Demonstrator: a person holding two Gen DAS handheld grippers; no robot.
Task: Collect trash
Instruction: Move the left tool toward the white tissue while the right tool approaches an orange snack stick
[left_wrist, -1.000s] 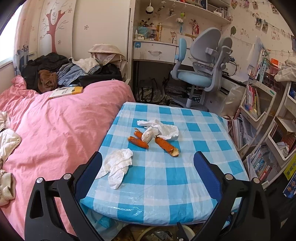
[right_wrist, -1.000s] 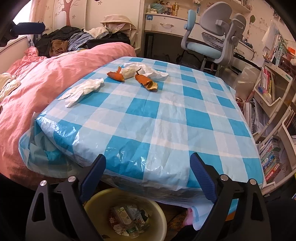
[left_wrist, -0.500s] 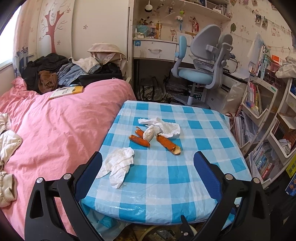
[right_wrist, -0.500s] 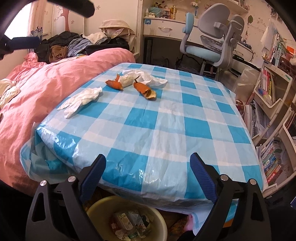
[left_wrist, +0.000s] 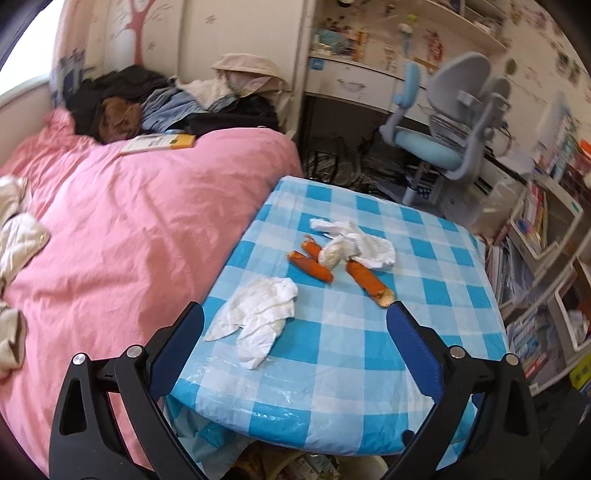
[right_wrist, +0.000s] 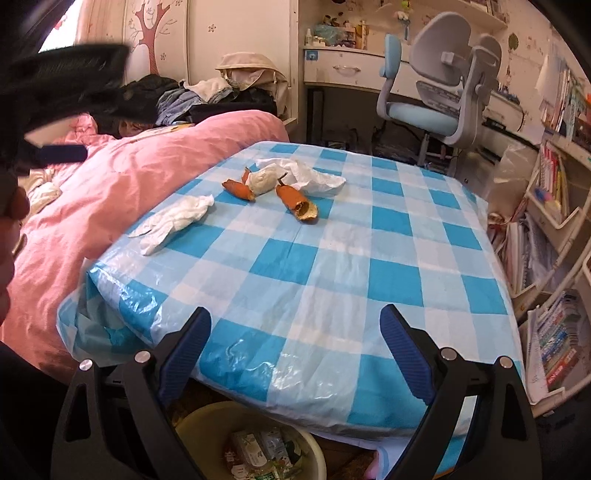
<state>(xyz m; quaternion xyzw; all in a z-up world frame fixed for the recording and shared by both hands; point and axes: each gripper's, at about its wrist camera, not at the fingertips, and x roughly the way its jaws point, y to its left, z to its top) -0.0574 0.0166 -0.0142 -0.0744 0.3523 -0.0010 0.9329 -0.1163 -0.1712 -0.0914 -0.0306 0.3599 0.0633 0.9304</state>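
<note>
On the blue checked table (left_wrist: 332, 369) lie a crumpled white tissue (left_wrist: 258, 314) near the left edge, orange peel pieces (left_wrist: 310, 264) with a second white tissue (left_wrist: 354, 243) farther back, and one more peel (left_wrist: 369, 282). My left gripper (left_wrist: 295, 332) is open and empty, above the table's near left part, the near tissue between its fingers. My right gripper (right_wrist: 295, 339) is open and empty over the table's front edge. The same tissue (right_wrist: 173, 221) and peels (right_wrist: 295, 201) show in the right wrist view. A yellow bin (right_wrist: 251, 443) with trash stands under the table front.
A bed with a pink cover (left_wrist: 110, 240) borders the table's left side. A blue desk chair (left_wrist: 443, 129) and desk stand behind. Bookshelves (right_wrist: 554, 258) line the right. The left gripper shows blurred at upper left in the right wrist view (right_wrist: 62, 92).
My left gripper has moved forward and left toward the near tissue. My right gripper has risen a little and moved forward; the bin shows less.
</note>
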